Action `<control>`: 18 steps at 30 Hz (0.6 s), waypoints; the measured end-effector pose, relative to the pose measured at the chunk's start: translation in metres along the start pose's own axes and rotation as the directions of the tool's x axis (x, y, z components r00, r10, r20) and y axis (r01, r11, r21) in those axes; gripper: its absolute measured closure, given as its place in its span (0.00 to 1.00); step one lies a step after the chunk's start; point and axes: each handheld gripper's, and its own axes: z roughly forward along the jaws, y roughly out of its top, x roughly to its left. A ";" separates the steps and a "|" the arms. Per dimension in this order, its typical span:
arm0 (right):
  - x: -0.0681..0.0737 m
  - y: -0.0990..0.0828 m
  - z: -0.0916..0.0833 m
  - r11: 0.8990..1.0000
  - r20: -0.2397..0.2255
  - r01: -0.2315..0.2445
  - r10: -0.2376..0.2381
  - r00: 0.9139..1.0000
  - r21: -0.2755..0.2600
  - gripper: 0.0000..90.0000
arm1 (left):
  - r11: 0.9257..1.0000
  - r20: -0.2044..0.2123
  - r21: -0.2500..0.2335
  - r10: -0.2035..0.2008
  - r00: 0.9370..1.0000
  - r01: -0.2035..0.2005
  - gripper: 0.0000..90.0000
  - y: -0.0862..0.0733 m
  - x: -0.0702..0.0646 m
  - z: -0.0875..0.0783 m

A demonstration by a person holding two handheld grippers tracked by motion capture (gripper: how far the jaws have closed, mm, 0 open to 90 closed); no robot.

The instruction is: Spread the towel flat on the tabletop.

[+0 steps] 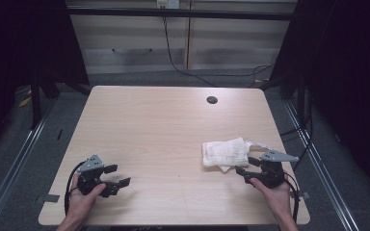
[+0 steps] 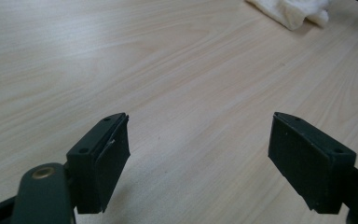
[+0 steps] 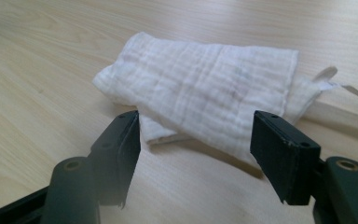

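A folded white cloth (image 1: 224,153) lies on the right side of the wooden table (image 1: 149,120). Seen in the right gripper view, the cloth (image 3: 205,88) is a flat, rumpled bundle with a thin tag (image 3: 328,74) trailing from its far end. My right gripper (image 1: 246,166) (image 3: 196,116) is open, its jaws wide apart just short of the cloth's near edge and not pressing on it. Near the table's front left corner my left gripper (image 1: 119,175) (image 2: 199,116) is open over bare wood with nothing between its jaws. In the left gripper view the cloth (image 2: 291,9) shows far off at the top right.
A small round cable hole (image 1: 212,100) sits near the table's far edge. Dark frames and floor rails flank the table on both sides, and a cable (image 1: 173,53) hangs down the wall behind.
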 end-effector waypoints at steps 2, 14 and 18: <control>-0.002 0.006 0.003 1.000 -0.017 -0.002 0.002 1.000 0.003 0.41 | 1.000 -0.003 0.010 0.002 1.000 -0.002 0.22 0.000 0.000 0.002; -0.019 0.037 0.028 0.998 -0.092 0.027 -0.022 0.996 0.052 0.43 | 1.000 -0.013 -0.010 0.025 1.000 -0.025 0.22 0.005 -0.006 0.002; -0.029 0.046 0.036 0.997 -0.090 0.030 -0.023 0.996 0.073 0.41 | 0.999 -0.018 0.012 0.043 0.999 -0.043 0.22 0.008 -0.007 0.009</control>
